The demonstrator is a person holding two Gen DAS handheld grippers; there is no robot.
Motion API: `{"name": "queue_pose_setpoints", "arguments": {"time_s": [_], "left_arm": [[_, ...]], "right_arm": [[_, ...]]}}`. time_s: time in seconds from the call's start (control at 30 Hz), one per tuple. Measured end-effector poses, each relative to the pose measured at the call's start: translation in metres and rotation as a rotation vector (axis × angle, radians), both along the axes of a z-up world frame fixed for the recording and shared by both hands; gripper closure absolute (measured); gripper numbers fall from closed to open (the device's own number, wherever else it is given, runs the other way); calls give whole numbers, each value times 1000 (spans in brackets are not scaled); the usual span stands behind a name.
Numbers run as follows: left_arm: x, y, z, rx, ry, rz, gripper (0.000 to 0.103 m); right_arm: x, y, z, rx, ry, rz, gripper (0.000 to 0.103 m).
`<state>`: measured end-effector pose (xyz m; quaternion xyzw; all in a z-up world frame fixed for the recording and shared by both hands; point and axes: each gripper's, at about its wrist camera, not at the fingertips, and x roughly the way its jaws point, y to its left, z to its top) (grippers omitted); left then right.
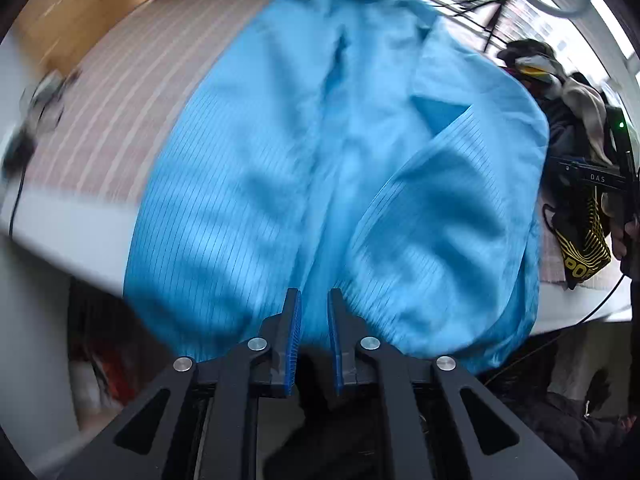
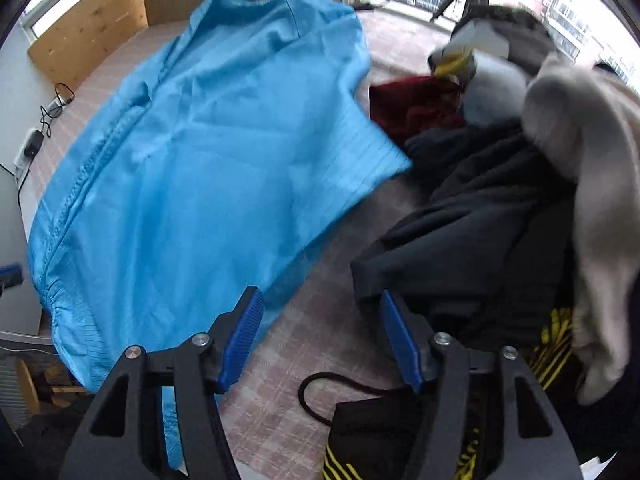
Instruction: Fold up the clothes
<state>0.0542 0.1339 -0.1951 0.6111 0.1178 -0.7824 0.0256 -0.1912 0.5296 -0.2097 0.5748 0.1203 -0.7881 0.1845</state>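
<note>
A light blue striped garment (image 1: 320, 140) lies spread over the table, its gathered hem hanging past the near edge. My left gripper (image 1: 315, 304) has its jaws drawn narrow at that hem, with blue cloth bunched between the pads. In the right wrist view the same blue garment (image 2: 200, 160) fills the left half. My right gripper (image 2: 320, 308) hovers open over the bare pink checked table cover (image 2: 320, 344), between the garment's right edge and a dark garment (image 2: 480, 220). Nothing is between its fingers.
A heap of clothes sits to the right: dark, pale grey (image 2: 580, 160), dark red (image 2: 412, 108) and black-and-yellow (image 2: 552, 340) pieces. A black cord (image 2: 312, 396) loops near the front. Cables and an adapter (image 2: 36, 140) lie at the far left. A wooden board (image 2: 92, 28) stands behind.
</note>
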Motion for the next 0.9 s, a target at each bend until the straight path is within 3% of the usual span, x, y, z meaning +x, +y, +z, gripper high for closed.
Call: {"name": "queue_pose_setpoints", "arguments": {"time_s": [0.13,0.2,0.23,0.4,0.6,0.73,0.8,0.9], "left_arm": [[31,3,-23,-34,-67,15,92],[31,11,-25,5,-52,6,92],[28,20,-24,11,-38,-26,92],[6,94,-18,-6,21,-298,92],[-21,201,-33,93,52,-579,90],[-28,252,-48,58,38,-685,88],[-26,262,-48,87,51,-719,86],[-25,276,-46,125,49,-758,86]], "right_arm": [[7,-2,-20,17,-55,13,44],[18,-4,-26,9,-88,39,53],[22,-4,-29,-1,-105,47,60],[23,0,-40,9,-124,21,69],[-6,-6,-35,-81,-87,6,70],[-16,-14,-23,-201,-82,27,69],[-18,-18,-23,-231,-87,46,69],[-20,-25,-32,-174,-84,69,69]]}}
